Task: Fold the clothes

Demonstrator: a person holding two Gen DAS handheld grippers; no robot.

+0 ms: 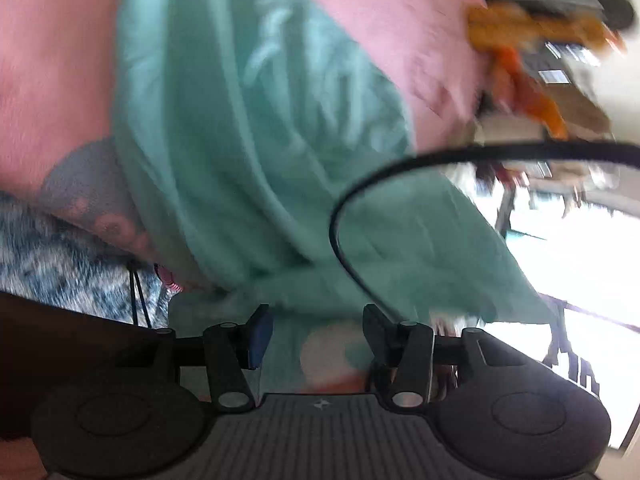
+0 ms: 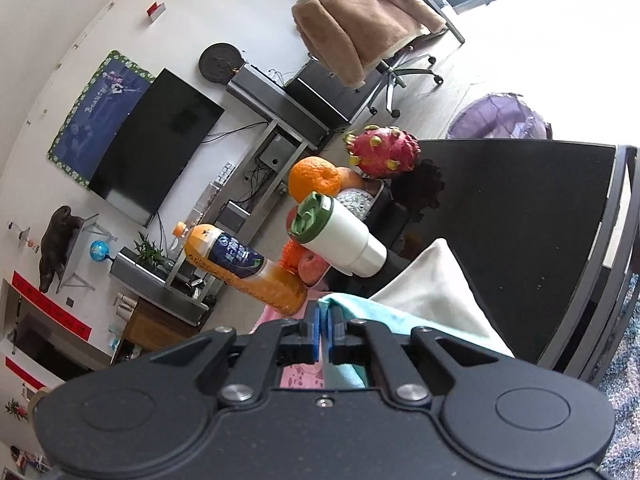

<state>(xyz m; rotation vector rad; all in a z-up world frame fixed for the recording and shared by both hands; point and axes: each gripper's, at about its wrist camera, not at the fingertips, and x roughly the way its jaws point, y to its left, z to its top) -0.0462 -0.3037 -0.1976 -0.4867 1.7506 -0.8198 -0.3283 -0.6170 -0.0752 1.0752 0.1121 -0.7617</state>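
A teal garment (image 1: 256, 132) fills the blurred left wrist view, bunched in folds over a pink cloth (image 1: 404, 32). My left gripper (image 1: 318, 336) stands open at the garment's near edge, with teal fabric showing between and beyond its blue-padded fingers (image 1: 258, 338). In the right wrist view my right gripper (image 2: 324, 332) is shut, its blue pads pressed together on an edge of the teal garment (image 2: 360, 312), which drapes over the right finger. A pink patterned cloth (image 2: 300, 376) shows below the pads. A white cloth (image 2: 432, 292) lies just past the teal one.
A black cable (image 1: 344, 248) loops in front of the left camera. On the dark table (image 2: 520, 220) stand an orange juice bottle (image 2: 244, 272), a white tumbler with a green lid (image 2: 340, 240), an orange (image 2: 314, 178) and a dragon fruit (image 2: 380, 152). A blue-grey rug (image 1: 52, 264) lies below.
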